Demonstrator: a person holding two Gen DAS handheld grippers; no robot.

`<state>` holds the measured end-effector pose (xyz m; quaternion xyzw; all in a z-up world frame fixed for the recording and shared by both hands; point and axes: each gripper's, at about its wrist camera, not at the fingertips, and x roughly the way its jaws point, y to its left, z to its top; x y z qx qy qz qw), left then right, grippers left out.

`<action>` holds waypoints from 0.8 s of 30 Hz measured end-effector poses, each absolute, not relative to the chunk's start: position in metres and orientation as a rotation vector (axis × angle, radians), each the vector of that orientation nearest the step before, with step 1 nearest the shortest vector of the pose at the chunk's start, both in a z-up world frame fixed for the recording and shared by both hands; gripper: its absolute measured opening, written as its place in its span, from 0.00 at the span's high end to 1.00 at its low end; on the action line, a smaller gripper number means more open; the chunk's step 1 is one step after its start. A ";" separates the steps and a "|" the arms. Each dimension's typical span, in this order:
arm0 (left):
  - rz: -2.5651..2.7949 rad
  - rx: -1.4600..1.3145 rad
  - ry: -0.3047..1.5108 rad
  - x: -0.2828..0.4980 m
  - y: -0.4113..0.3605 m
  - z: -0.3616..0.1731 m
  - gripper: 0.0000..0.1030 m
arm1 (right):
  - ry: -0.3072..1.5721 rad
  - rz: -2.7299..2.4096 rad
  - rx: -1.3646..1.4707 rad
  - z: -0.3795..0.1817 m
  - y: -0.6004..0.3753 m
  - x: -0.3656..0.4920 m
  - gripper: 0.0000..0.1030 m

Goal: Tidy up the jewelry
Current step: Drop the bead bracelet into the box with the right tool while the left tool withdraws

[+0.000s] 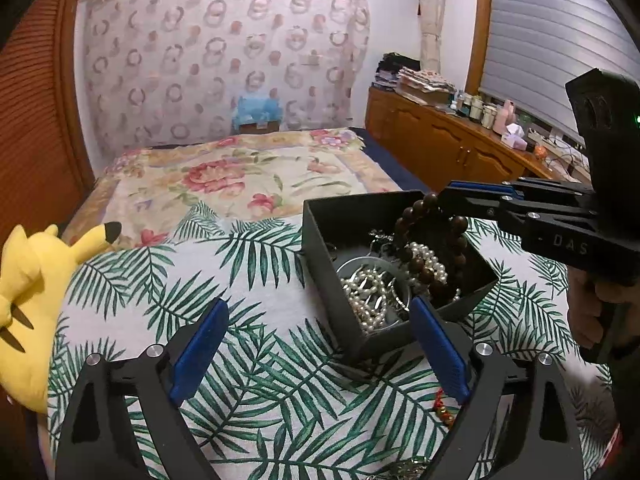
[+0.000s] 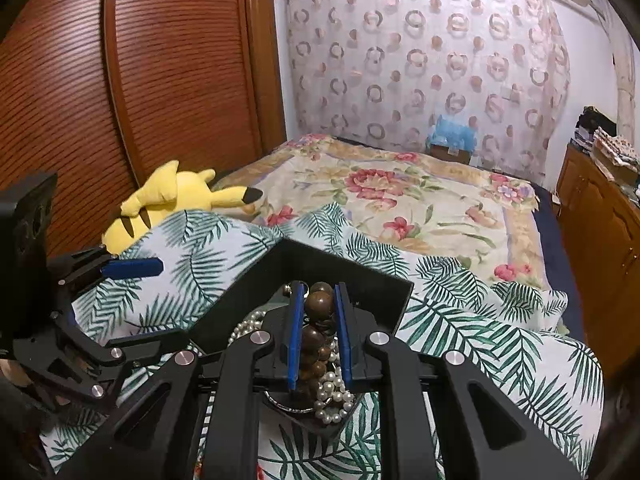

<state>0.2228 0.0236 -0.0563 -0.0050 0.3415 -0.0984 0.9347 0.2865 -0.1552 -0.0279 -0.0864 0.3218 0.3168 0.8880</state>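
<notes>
The brown wooden bead bracelet (image 2: 318, 320) is clenched between the 2 blue pads of the right gripper (image 2: 319, 292), dangling lengthwise above the black box (image 1: 332, 216) by its far corner, while the left gripper (image 1: 320, 320) is held released nearby.

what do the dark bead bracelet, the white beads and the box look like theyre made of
Dark bead bracelet, pinched in the right gripper: probably wood, going by the brown round beads with a soft sheen. White beads: pearl or imitation pearl, with a glossy, creamy lustre. Black box: likely matte card or plastic, with thin flat walls; which one is unclear.
</notes>
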 end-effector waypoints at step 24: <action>-0.194 0.000 0.700 0.221 0.026 -0.067 0.08 | 0.703 0.629 -0.204 -0.041 -0.194 0.214 0.58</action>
